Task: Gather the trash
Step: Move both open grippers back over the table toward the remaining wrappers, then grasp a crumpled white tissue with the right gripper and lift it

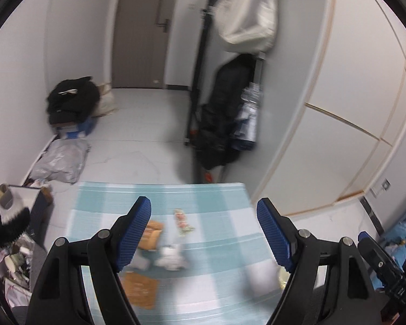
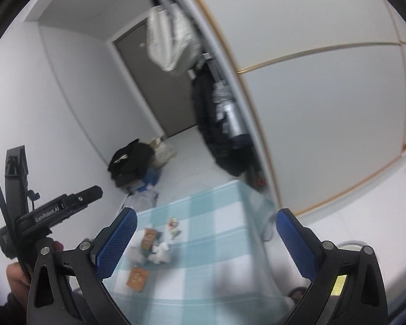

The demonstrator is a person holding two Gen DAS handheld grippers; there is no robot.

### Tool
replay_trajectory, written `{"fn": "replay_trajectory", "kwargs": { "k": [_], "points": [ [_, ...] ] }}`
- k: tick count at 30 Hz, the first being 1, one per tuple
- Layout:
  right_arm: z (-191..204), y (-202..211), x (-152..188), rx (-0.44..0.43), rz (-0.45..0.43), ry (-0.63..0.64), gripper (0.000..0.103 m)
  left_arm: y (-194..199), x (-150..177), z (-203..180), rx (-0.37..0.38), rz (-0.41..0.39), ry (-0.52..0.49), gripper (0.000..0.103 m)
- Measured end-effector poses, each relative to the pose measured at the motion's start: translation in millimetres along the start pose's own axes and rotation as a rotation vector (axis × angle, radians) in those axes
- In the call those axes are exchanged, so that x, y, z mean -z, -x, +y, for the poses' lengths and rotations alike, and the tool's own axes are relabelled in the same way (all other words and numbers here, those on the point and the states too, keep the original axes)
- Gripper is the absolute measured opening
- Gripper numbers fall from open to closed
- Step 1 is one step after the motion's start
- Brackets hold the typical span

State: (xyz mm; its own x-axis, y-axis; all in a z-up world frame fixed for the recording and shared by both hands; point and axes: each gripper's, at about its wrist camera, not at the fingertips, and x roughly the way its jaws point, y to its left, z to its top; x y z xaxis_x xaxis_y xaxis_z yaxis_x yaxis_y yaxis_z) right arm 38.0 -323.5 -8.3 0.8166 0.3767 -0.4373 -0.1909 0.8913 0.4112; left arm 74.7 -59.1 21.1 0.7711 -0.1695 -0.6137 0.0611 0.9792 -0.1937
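Trash lies on a table with a blue and white checked cloth (image 1: 219,205). In the left wrist view I see an orange wrapper (image 1: 151,234), a second orange wrapper (image 1: 140,289) nearer, crumpled white tissue (image 1: 170,257) and a small printed wrapper (image 1: 182,220). My left gripper (image 1: 203,233) is open and empty above this trash. The right wrist view shows the same cloth (image 2: 224,243), tissue (image 2: 159,253), orange wrappers (image 2: 149,238) (image 2: 137,279) and printed wrapper (image 2: 173,226). My right gripper (image 2: 205,243) is open and empty, held higher above the table.
A black bag (image 1: 73,97) on a blue box and a grey plastic bag (image 1: 61,159) lie by the left wall. A black coat (image 1: 224,113) and white bags (image 1: 246,13) hang by the white wardrobe (image 1: 338,94). A cluttered bin area (image 1: 16,257) is at the table's left.
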Motion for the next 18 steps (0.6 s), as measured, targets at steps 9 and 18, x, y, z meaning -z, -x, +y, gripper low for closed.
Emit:
{"fn": "replay_trajectory", "kwargs": {
  "k": [9,18],
  "points": [
    [69,-55,28,-0.067,0.077,0.085,0.103,2,14,71,-0.091,-0.026,0.072,0.078],
    [102,-109,55,-0.050,0.187,0.142,0.103,-21,40,126,-0.099,-0.002,0.161,0.078]
  ]
}}
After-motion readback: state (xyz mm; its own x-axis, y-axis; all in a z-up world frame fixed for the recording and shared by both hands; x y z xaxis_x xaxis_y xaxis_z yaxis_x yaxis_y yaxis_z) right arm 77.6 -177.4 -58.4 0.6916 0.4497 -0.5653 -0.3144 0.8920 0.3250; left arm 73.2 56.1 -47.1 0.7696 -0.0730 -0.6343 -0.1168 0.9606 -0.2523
